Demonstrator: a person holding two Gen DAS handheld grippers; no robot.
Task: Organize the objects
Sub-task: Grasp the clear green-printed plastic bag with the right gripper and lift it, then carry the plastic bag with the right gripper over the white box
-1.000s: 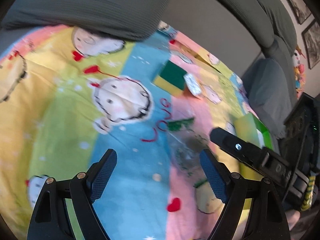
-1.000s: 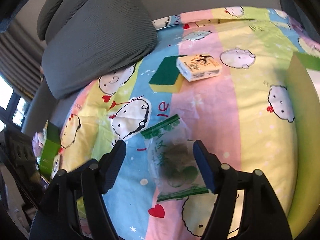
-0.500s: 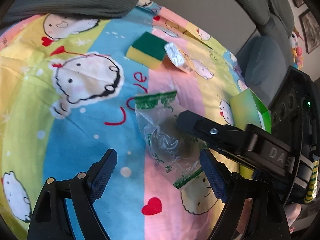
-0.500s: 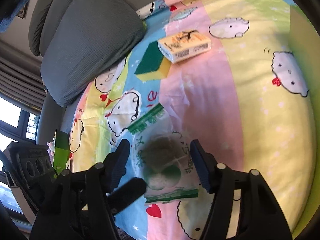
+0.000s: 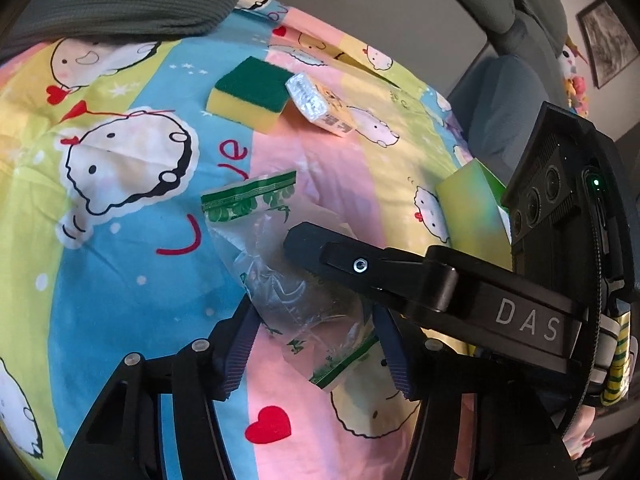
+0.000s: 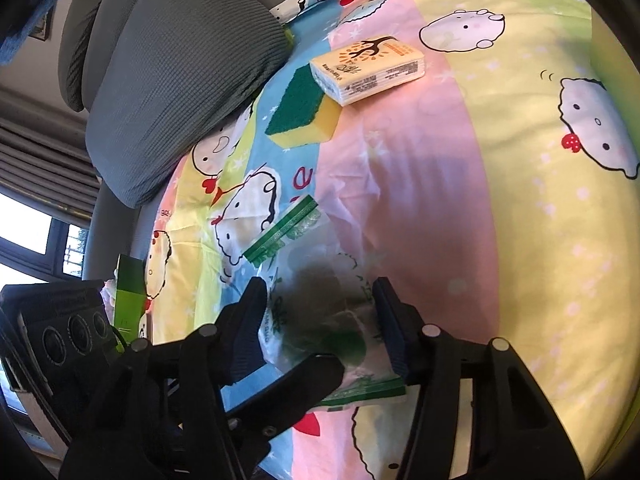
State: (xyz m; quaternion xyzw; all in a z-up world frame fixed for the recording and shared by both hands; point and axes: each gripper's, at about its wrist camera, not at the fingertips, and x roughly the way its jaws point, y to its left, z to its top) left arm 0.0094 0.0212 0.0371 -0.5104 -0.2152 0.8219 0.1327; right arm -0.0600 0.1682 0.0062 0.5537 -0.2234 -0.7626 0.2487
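Between my left fingers [image 5: 244, 332] lies the clear bag [image 5: 280, 272], flat on the cartoon blanket [image 5: 120, 240]. My left gripper [image 5: 316, 336] was wide a moment ago and has closed partway, so both pads now sit near the bag's edges; I cannot tell if they pinch it yet. My right gripper [image 6: 324, 328] has come low over the same bag [image 6: 320, 292], its fingers [image 6: 390, 332] half open on either side, not squeezing. One right finger reaches in past my left fingertips. Beyond the fingertips sit the sponge [image 5: 250, 94] and the tissue pack [image 5: 320, 104], touching. I think picking up the bag comes next.
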